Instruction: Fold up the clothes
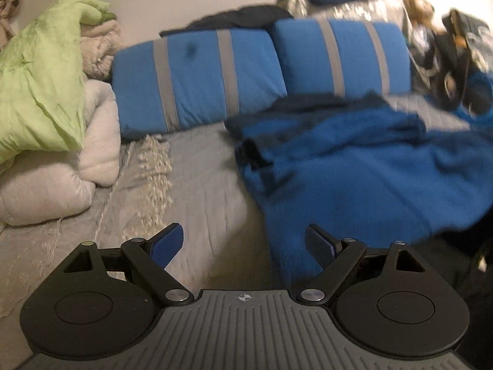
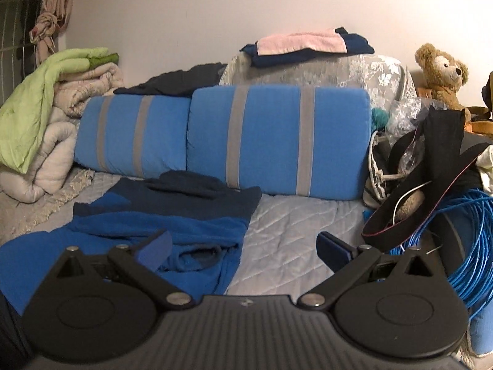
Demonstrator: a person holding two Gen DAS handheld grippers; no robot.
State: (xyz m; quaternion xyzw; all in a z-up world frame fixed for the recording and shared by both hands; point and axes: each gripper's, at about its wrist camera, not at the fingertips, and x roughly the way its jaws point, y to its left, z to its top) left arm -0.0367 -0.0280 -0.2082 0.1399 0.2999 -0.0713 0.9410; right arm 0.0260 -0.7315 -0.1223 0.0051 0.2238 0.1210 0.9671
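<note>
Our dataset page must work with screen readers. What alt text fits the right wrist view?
An open right gripper hovers over a crumpled blue garment on a grey quilted bed. Behind lie two blue pillows with grey stripes, and a teddy bear sits at far right.

Garment (image 2: pixel 160 225): royal blue, navy panels. Pillows (image 2: pixel 277 141): blue, grey stripes. Bedspread (image 2: pixel 295 234): grey, diamond-quilted. Blanket (image 1: pixel 37 92): lime green. Cable coil (image 2: pixel 474 246): blue.

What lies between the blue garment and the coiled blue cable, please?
Only bare grey quilted bedcover, shown in the right wrist view between blue garment and cable.
</note>
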